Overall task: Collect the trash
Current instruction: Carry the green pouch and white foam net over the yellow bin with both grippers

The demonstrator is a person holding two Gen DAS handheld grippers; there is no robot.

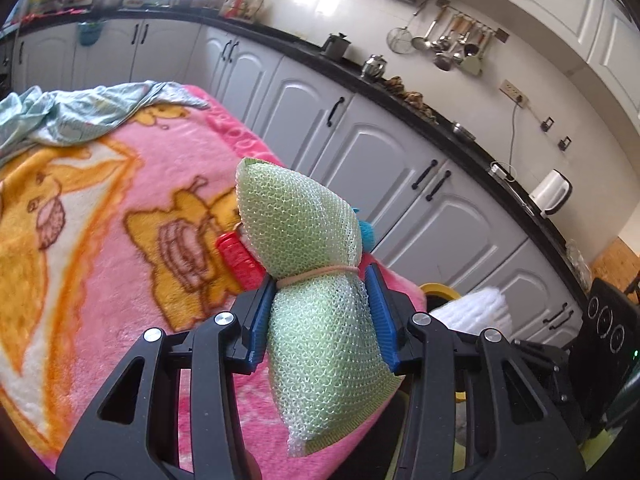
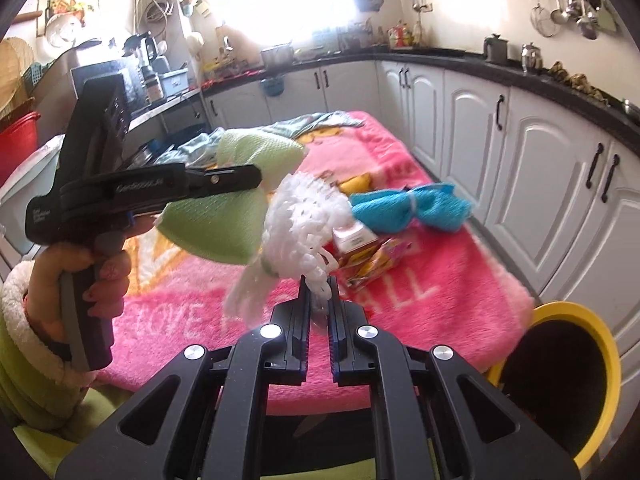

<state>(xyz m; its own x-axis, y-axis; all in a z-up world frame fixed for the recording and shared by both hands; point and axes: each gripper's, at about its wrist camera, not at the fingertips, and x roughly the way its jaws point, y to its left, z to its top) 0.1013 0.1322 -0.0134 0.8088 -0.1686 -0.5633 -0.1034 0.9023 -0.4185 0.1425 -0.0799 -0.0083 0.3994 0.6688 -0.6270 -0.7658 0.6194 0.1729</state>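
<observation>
My left gripper [image 1: 322, 280] is shut on a green foam-net bundle [image 1: 304, 224] tied at its waist with a rubber band, held above the pink blanket [image 1: 120, 200]. The bundle [image 2: 236, 216] and the left gripper body [image 2: 160, 192] also show in the right wrist view. My right gripper [image 2: 319, 280] is shut on a white foam-net bundle [image 2: 304, 216], lifted over the blanket [image 2: 420, 264]. A blue foam-net bundle [image 2: 408, 208] and a small printed carton [image 2: 360, 252] lie on the blanket. A yellow-rimmed bin [image 2: 568, 376] stands at the lower right of the table.
A light green cloth [image 1: 72, 112] lies crumpled at the blanket's far end. Grey cabinets [image 1: 360, 160] under a black counter run along the right. A red thing [image 1: 236, 260] peeks from behind the green bundle. The bin's rim [image 1: 440, 290] shows past the table corner.
</observation>
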